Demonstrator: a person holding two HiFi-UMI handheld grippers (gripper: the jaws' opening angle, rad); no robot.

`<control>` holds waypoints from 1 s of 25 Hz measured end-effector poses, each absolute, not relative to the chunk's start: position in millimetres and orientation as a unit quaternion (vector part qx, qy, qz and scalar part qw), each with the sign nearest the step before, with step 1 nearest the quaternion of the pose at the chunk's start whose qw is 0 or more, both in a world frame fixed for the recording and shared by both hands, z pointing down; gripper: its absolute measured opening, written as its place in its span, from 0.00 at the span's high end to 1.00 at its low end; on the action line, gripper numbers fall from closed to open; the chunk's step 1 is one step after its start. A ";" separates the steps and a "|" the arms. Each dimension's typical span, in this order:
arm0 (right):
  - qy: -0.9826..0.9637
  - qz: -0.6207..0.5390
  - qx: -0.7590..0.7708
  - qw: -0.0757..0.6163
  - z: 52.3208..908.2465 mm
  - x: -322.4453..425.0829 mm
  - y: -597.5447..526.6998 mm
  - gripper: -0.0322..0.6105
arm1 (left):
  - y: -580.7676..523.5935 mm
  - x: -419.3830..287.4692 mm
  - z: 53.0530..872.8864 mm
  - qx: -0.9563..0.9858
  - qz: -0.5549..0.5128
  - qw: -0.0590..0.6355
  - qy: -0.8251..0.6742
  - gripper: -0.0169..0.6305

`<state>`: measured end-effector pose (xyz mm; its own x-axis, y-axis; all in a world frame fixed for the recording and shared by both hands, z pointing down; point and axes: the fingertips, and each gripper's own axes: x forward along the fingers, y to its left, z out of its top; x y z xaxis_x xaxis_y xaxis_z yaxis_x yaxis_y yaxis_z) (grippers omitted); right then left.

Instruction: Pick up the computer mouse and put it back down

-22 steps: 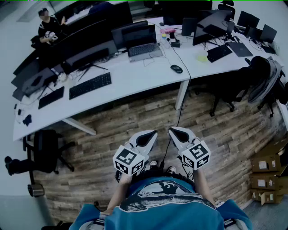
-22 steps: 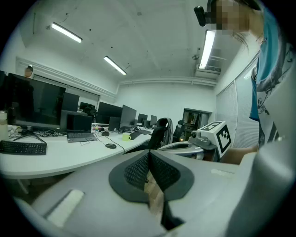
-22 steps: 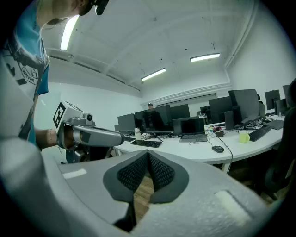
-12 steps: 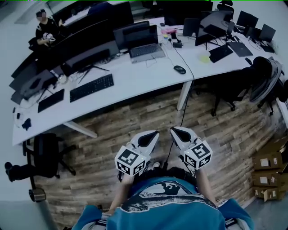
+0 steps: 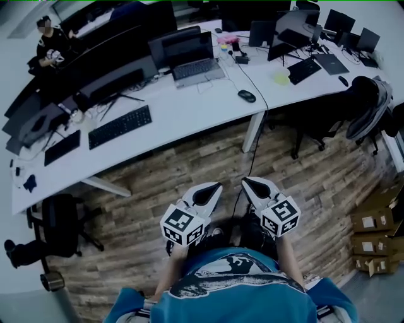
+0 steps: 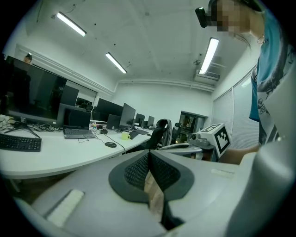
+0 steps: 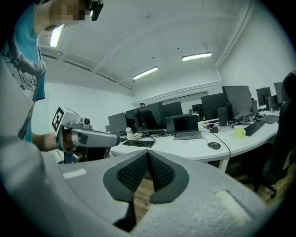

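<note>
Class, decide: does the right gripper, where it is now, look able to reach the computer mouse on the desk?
Probably not yet. The right gripper is held close to the person, jaws shut, with wooden floor between it and the desk bearing the mouse.

Too small for any detail: computer mouse (image 5: 247,96) near the counter's (image 5: 189,107) front edge. Cut off by the picture's top edge: monitors (image 5: 136,16) along the counter's far edge. Cropped at the right: cardboard boxes (image 5: 372,221).

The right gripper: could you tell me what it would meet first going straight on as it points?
Nothing is close ahead of the right gripper; probably the front edge of the desk, between keyboard and laptop, though depth is unclear.
</note>
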<state>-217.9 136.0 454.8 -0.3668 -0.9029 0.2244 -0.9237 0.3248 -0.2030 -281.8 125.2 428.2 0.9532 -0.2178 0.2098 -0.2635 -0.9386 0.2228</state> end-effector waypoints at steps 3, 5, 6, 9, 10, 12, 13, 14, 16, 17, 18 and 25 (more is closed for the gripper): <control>-0.815 0.154 0.557 0.036 457.7 -205.6 124.5 0.95 | 114.4 -270.9 429.9 0.979 0.094 0.128 -0.129 0.96; -0.821 0.156 0.547 0.035 460.4 -195.8 116.9 0.95 | 107.5 -261.6 431.5 0.977 0.093 0.129 -0.139 0.96; -0.825 0.156 0.541 0.035 462.3 -189.4 112.2 0.95 | 103.7 -255.6 432.7 0.976 0.092 0.128 -0.147 0.96; -0.838 0.156 0.522 0.035 469.1 -163.4 95.5 0.95 | 90.1 -233.0 438.6 0.972 0.096 0.128 -0.175 0.96; -0.842 0.156 0.514 0.036 470.5 -152.9 90.2 0.95 | 85.2 -224.1 440.4 0.969 0.096 0.130 -0.186 0.96; -0.851 0.155 0.500 0.041 471.6 -129.2 81.0 0.95 | 75.2 -203.0 441.9 0.964 0.094 0.135 -0.210 0.96; -0.856 0.155 0.492 0.045 471.2 -116.0 77.0 0.95 | 70.2 -190.4 440.9 0.962 0.090 0.137 -0.220 0.96; -0.861 0.153 0.483 0.049 470.3 -102.6 73.4 0.95 | 65.5 -177.0 438.6 0.960 0.084 0.138 -0.231 0.96; -0.871 0.149 0.465 0.055 468.3 -76.2 66.8 0.95 | 56.9 -149.5 433.2 0.956 0.071 0.138 -0.251 0.96; -0.874 0.147 0.459 0.055 468.1 -62.7 63.3 0.95 | 53.2 -135.8 431.5 0.954 0.066 0.137 -0.259 0.96; -0.877 0.146 0.455 0.056 468.2 -49.1 59.6 0.95 | 50.5 -122.0 431.0 0.952 0.064 0.136 -0.266 0.96; -0.891 0.156 0.422 0.054 481.1 18.4 54.2 0.95 | 57.4 -52.3 445.9 0.939 0.090 0.144 -0.300 0.95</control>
